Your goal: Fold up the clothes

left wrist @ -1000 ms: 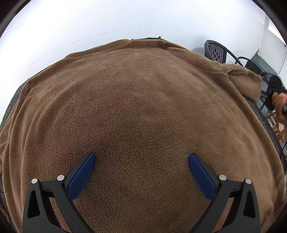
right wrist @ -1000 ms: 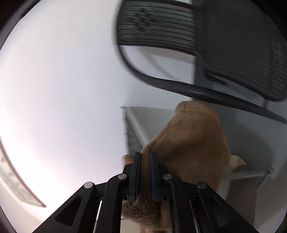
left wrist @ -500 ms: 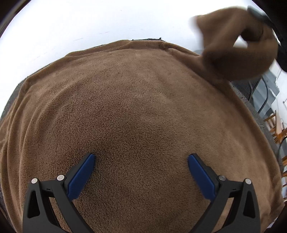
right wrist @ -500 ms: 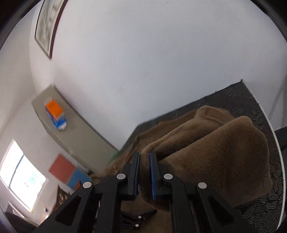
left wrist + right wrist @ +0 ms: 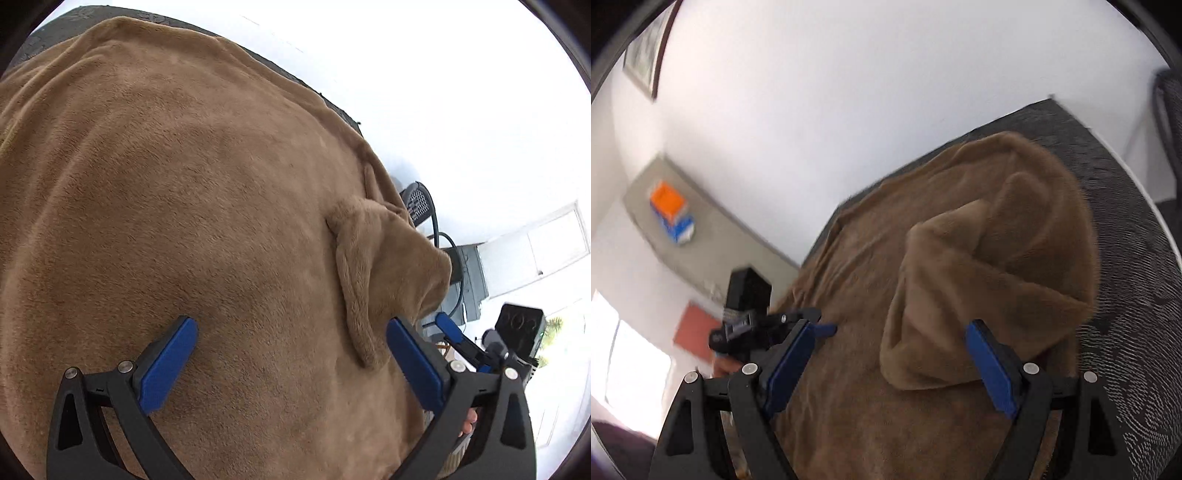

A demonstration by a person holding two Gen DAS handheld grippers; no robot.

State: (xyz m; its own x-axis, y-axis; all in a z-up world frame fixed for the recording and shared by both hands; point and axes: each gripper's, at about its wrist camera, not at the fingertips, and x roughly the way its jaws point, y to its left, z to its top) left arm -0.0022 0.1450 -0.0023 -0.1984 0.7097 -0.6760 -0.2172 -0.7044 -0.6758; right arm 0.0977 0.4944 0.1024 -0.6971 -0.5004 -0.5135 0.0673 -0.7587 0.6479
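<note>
Two grippers: I have both over one brown fleece garment, each with jaws spread.
Garment place: it covers most of the left wrist view, spread flat on a dark patterned bench whose surface shows at the right of the right wrist view.
Folded part: a flap of the fleece lies doubled back on the main spread, at centre right in the right wrist view and right of centre in the left wrist view.
Right gripper: my jaws have just been opening; they stand wide, released, the flap's lower edge lying between the blue pads with neither pad pressing it.
Left gripper: jaws wide apart above flat fleece, grasping nothing.
Cross view: I see the right gripper low at the right edge of the left wrist view, the left one at middle left of the right wrist view.
Background: white wall; a black mesh chair beyond the bench edge; an orange and blue box on a ledge at upper left.
</note>
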